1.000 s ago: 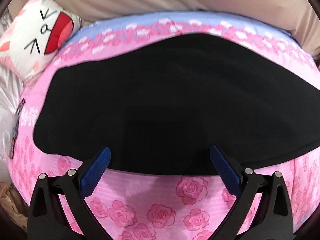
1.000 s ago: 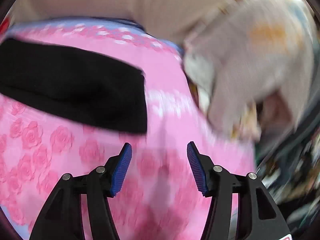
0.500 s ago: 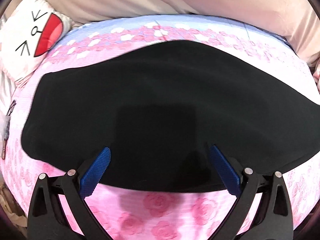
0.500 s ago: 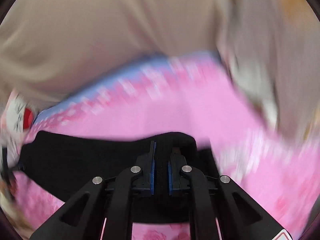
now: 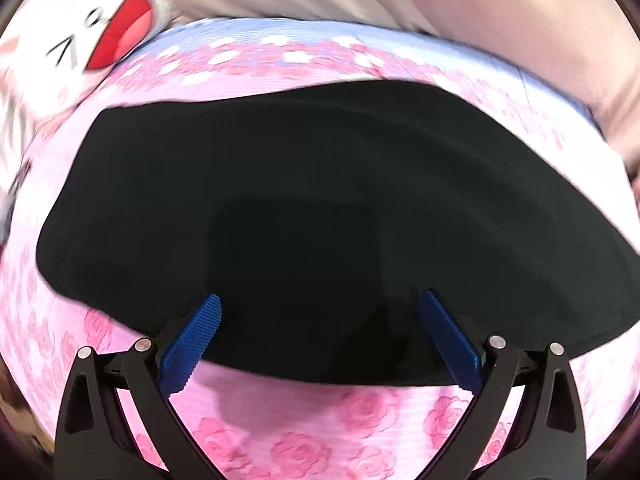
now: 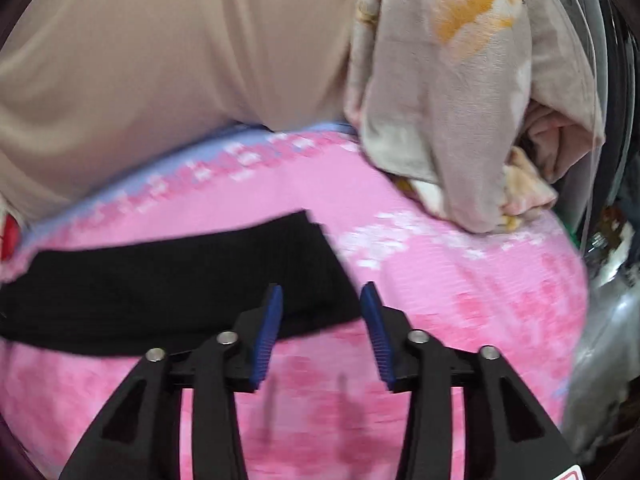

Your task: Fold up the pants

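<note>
Where they gripped before, right tongs (image 6: 322, 300) opening, pants (image 6: 168, 292) released

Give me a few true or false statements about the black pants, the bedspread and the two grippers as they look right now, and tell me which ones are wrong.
1. The black pants lie spread on a pink rose-patterned bedspread. True.
2. The left gripper is clamped shut on the pants. False: its jaws stand wide apart above the pants' near edge.
3. The right gripper grips a white sock. False: its jaws are opening, nothing pinched between them, at the pants' end.
4. A cartoon-face pillow sits past the bedspread's far left corner in the left wrist view. True.
5. The pants are blue denim. False: they are plain black.
</note>
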A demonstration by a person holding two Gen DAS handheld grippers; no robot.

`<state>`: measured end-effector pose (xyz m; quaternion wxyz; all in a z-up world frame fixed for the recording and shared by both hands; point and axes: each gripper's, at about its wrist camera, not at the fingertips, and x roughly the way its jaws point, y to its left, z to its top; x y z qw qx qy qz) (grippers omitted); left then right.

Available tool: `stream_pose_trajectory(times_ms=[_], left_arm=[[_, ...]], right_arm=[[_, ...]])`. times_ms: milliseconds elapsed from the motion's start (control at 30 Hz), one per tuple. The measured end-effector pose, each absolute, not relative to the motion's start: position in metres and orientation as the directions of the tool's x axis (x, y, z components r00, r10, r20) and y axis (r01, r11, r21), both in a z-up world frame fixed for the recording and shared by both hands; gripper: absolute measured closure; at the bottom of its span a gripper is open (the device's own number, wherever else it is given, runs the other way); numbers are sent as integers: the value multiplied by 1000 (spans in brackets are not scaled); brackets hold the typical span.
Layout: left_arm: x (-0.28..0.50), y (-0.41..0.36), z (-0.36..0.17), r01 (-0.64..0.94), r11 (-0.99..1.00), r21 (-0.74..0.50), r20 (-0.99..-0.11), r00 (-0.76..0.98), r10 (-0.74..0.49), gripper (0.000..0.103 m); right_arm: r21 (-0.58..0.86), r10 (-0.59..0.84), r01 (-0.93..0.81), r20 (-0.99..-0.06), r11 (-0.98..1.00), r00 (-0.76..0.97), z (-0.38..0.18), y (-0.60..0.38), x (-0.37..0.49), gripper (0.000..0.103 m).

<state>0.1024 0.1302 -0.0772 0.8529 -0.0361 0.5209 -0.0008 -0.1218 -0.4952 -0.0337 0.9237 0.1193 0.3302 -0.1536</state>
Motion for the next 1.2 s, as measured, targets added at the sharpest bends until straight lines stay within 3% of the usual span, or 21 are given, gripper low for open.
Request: stream_pose_trajectory(times_ms=[100,300,467,500,533,567,633,667,800,900,933,967,1100,1200], left_arm=[[89,173,-72,-124,983,-139,-879,473,-65,5],[62,268,-70,-321,913,-252,-839,542,-41,5],[75,321,-90,-361,832,-423,-828,526,-193,7],[79,326,-90,-365,822,-436,-824,529,-203,20],[84,331,-85,-367,825,-430,-820,541,-186,39],[89,334,-80,-363,839,-405,-829,533,-169,67],[99,338,-59,-296,846,-443,-798,561,-221,75],[99,335,-47,-268,862,-429,-784,584,-209,89],[90,322,-8,-125,929,-347,-687,708,-161,85],[116,335,-71,-194,952,-236,-830,550,-94,83],[118,340,-91,-212,941,-263,-849,513,-122,82],[106,343,-88,-192,936,-296,-786,605,-125,79],[77,351,-74,-196,931,-307,-772,623,-124,78],[63,346,-50,-227,943,-243,-758,652,-38,80]], right_arm=[[253,-23,249,-656,935,755,-39,-453,-100,58],[293,80,175,-688,940,722,-63,-373,-59,58],[301,130,129,-707,945,696,-72,-317,-42,53],[295,136,117,-711,948,690,-72,-310,-39,53],[279,128,112,-714,954,688,-70,-301,-37,52],[267,122,108,-717,958,686,-70,-295,-36,52],[242,113,97,-723,966,682,-68,-280,-34,52],[236,109,93,-720,967,685,-66,-276,-33,52],[232,95,101,-702,967,706,-56,-270,-36,51],[217,74,119,-711,969,699,-60,-267,-34,47],[219,73,129,-727,967,683,-65,-267,-32,47],[231,85,131,-735,964,673,-68,-268,-31,47],[207,66,136,-745,969,664,-72,-269,-32,47],[171,17,167,-745,971,667,-71,-282,-36,47]])
